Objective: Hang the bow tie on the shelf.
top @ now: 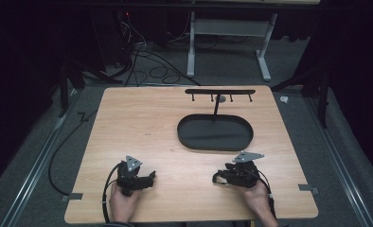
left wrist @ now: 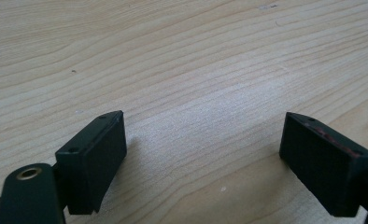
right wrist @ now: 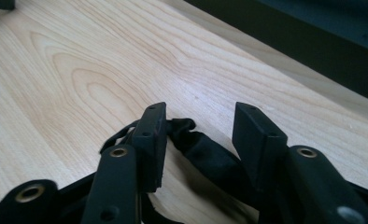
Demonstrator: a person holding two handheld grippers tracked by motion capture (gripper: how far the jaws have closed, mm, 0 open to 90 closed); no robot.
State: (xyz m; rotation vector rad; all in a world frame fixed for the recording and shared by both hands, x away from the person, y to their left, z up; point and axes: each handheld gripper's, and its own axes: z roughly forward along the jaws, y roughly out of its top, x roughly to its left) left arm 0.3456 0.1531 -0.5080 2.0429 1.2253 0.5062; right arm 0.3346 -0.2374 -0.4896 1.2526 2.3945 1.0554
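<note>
A black fabric strap point(right wrist: 205, 154) lies crumpled on the wooden table point(top: 142, 123), and a loop of it point(top: 216, 179) pokes out to the left of the right gripper. My right gripper point(right wrist: 201, 112) rests low over it, jaws partly apart, the strap between them with a gap on each side. It sits at the table's front right point(top: 222, 177), held in a hand. My left gripper point(left wrist: 203, 126) is at the front left point(top: 151, 176), wide open over bare wood with nothing between its fingers point(left wrist: 95, 154).
A black oval tray point(top: 184, 137) sits at the middle back of the table. Behind it stands a black rack point(top: 220, 91) with several small hooks on a thin post. The table's near edge is just behind both hands. Cables trail off the left side.
</note>
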